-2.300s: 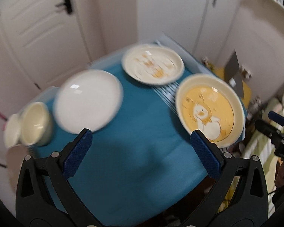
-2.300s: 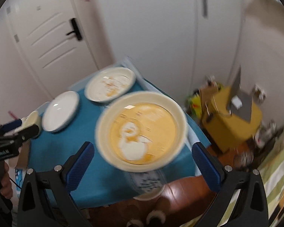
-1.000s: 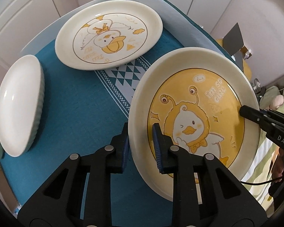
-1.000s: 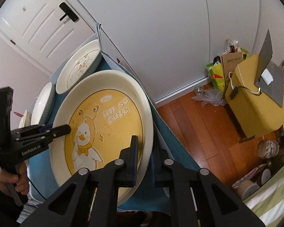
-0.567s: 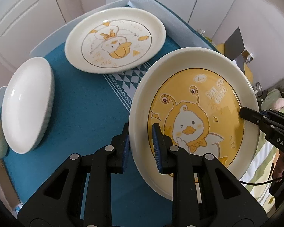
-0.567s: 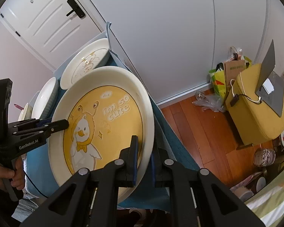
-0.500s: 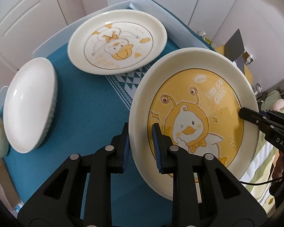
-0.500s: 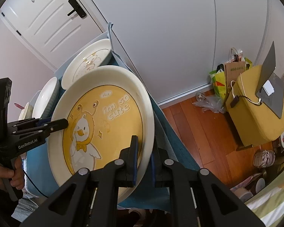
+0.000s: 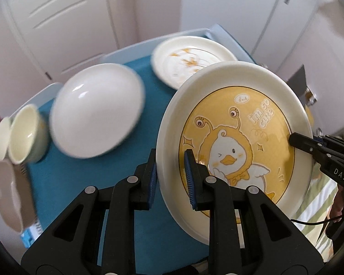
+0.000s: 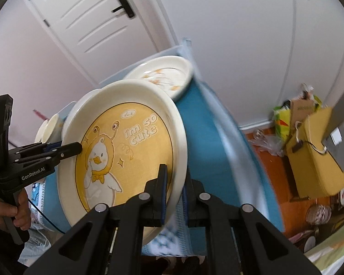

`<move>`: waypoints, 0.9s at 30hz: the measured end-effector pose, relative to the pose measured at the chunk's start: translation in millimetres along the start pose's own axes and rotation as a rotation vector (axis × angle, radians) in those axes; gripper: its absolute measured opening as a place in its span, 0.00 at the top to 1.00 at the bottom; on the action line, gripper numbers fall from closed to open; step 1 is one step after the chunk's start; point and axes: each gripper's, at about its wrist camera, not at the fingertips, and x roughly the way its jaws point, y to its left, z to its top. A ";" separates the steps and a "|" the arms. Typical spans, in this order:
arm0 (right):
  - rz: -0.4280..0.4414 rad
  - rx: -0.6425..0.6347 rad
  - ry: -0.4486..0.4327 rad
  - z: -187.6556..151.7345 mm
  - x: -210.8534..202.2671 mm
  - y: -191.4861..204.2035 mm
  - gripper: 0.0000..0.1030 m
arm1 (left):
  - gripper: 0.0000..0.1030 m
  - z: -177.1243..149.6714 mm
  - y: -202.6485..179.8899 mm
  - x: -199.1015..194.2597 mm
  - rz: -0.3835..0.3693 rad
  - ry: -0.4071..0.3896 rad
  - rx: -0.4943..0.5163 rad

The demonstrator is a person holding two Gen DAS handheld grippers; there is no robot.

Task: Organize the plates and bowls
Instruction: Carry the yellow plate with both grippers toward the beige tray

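We hold the yellow duck plate [image 9: 236, 137] between us: our left gripper [image 9: 170, 176] has its jaws pinched narrow on the plate's near-left rim, and our right gripper [image 10: 173, 194] has its jaws clamped on the opposite rim, its tip showing at the plate's right edge in the left view. The plate now hangs tilted above the blue worktop [image 9: 84, 183], where 1.0 s ago it sat low over the cloth, so we judge it lifted and in carry. Beyond it the white plate [image 9: 96, 110] lies left of centre, with 2 small cream bowls [image 9: 25, 135] at the far left edge, and the pale duck plate [image 9: 192, 61] lies farthest back. These are blurred and have slid toward us and rightward since 0.5 s ago, so we are swinging left. That suggests stacking, though on which plate we cannot tell.
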 end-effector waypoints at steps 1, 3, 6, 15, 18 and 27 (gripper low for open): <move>0.010 -0.016 0.001 1.3 1.3 8.6 0.90 | 0.81 -4.0 9.3 -5.5 0.009 -0.006 -0.016; 0.031 -0.047 0.004 3.3 4.2 26.5 0.90 | 0.81 -13.1 28.0 -15.9 0.031 -0.014 -0.051; 0.064 -0.098 0.013 5.5 11.8 55.5 0.90 | 0.81 -30.1 58.3 -30.1 0.064 -0.022 -0.104; 0.165 -0.226 0.086 -2.2 49.0 146.3 0.90 | 0.81 -93.1 147.4 -61.3 0.148 -0.005 -0.255; 0.186 -0.257 0.116 -11.5 62.8 173.3 0.90 | 0.81 -113.4 171.2 -60.9 0.160 0.013 -0.295; 0.197 -0.316 0.192 -35.4 98.7 217.4 0.90 | 0.81 -158.9 207.8 -46.7 0.167 0.059 -0.358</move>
